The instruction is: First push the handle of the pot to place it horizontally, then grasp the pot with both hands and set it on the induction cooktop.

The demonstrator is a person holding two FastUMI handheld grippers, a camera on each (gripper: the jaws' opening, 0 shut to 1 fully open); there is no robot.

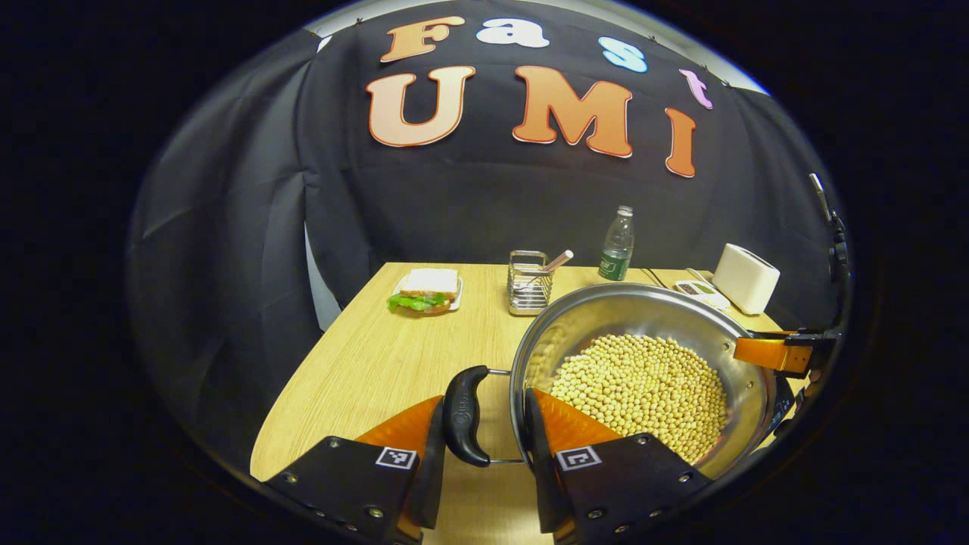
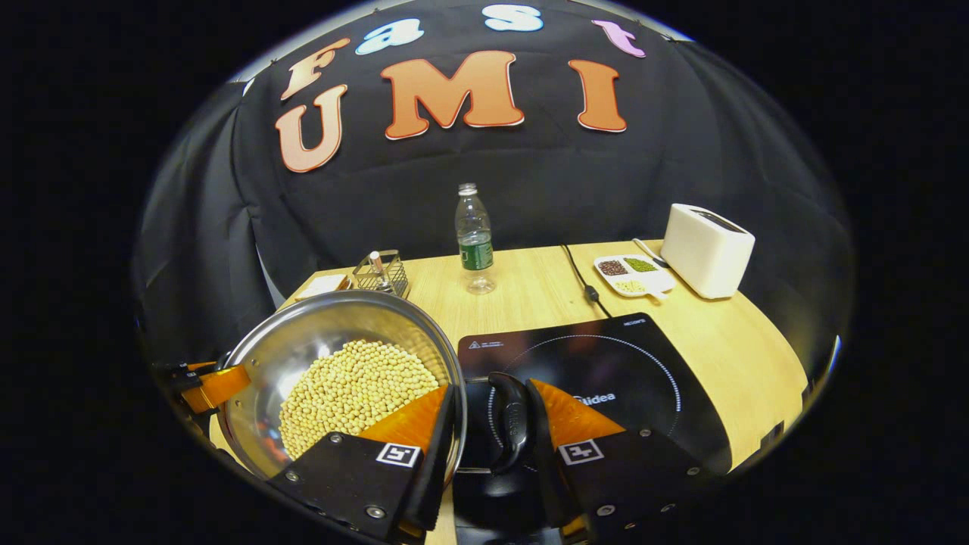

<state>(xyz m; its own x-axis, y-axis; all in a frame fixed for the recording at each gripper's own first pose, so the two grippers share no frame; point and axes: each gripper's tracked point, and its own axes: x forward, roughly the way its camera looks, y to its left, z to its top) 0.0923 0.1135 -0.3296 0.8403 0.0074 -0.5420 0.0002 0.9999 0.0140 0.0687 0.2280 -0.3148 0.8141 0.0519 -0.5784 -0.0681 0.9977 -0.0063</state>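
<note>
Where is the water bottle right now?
The water bottle stands upright near the table's back edge in the right gripper view, between the wire basket and the white toaster.

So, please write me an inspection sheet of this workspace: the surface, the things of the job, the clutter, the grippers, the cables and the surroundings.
Surface: wooden table, light grain.
Job's things: steel pot filled with pale beans; its black left handle and right handle; induction cooktop to the pot's right, nothing on its ring.
Clutter: sandwich on a plate, wire basket, water bottle, white toaster, divided dish.
Grippers: left gripper straddles the left handle and pot rim; right gripper straddles the right handle and rim. Whether the fingers press cannot be told.
Cables: black cord runs from the cooktop toward the back.
Surroundings: black cloth wall.
</note>
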